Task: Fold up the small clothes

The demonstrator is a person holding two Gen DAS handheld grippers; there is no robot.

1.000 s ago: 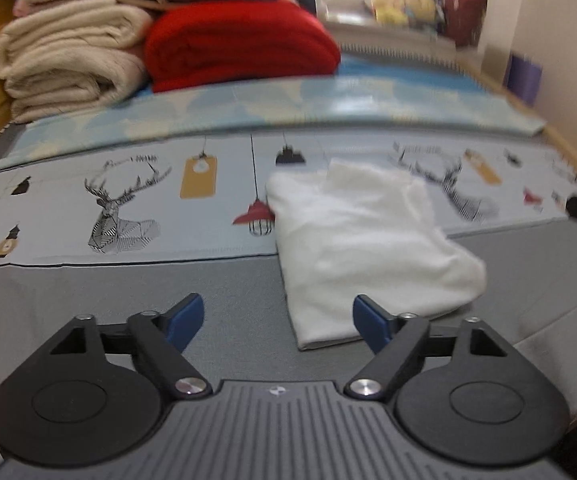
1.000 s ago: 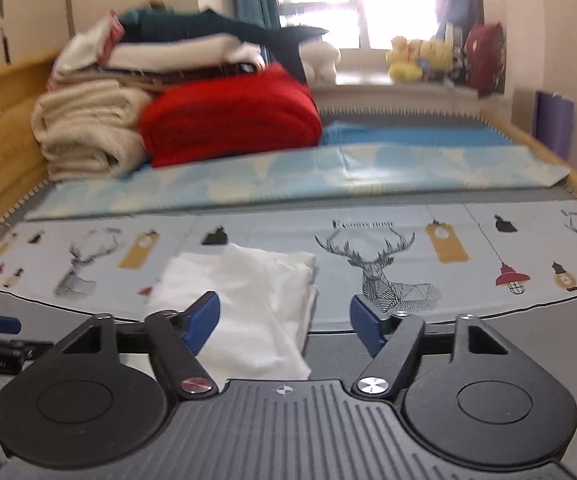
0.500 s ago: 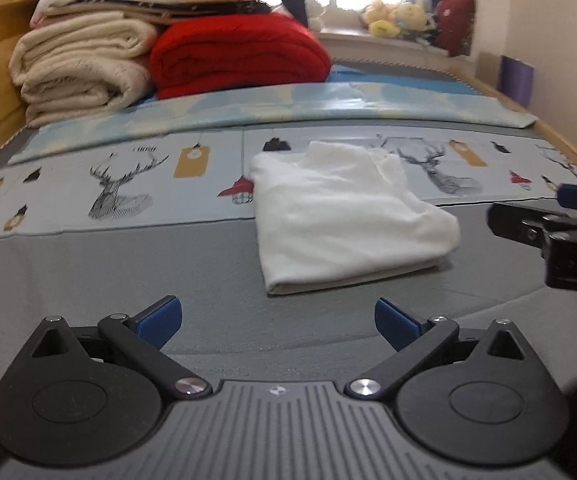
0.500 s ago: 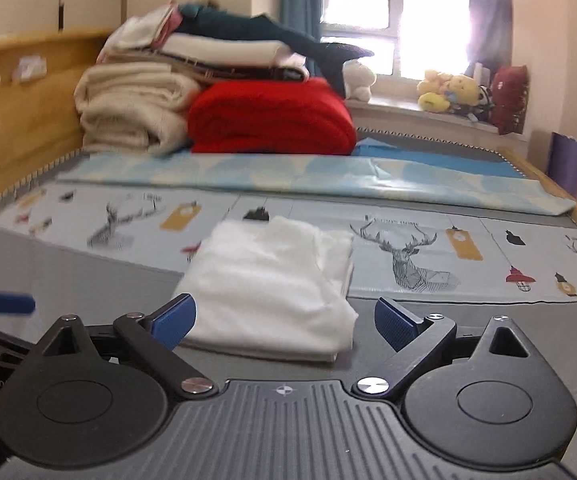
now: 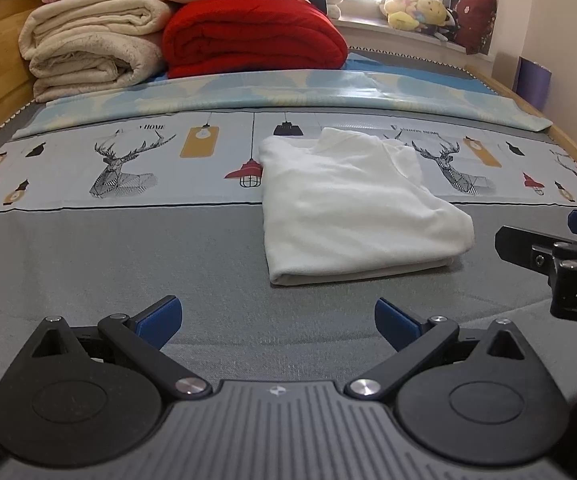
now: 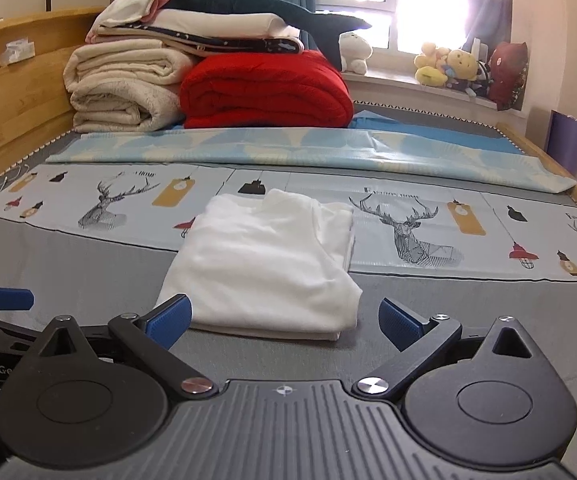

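Both pairs of blue-padded fingers stand wide apart and empty: we note the left gripper (image 5: 276, 318) and the right gripper (image 6: 286, 320) low in their own frames, each clear of the cloth. The right unit also shows at the right edge of the left view, and the left unit at the left edge of the right view.

We find the white garment (image 5: 352, 204) at centre frame, folded into a compact rectangle, lying half on the grey bed surface (image 5: 108, 264) and half on the deer-print sheet (image 5: 128, 164). Its layered edge faces the cameras; the far right corner looks slightly loose and uneven.

We judge the fold essentially complete. If a further tidy or halving is wanted, we advise pinching all layers together at the two near corners, lifting evenly, and laying them over squarely, since a partial pinch could peel the top layer and undo the stack.
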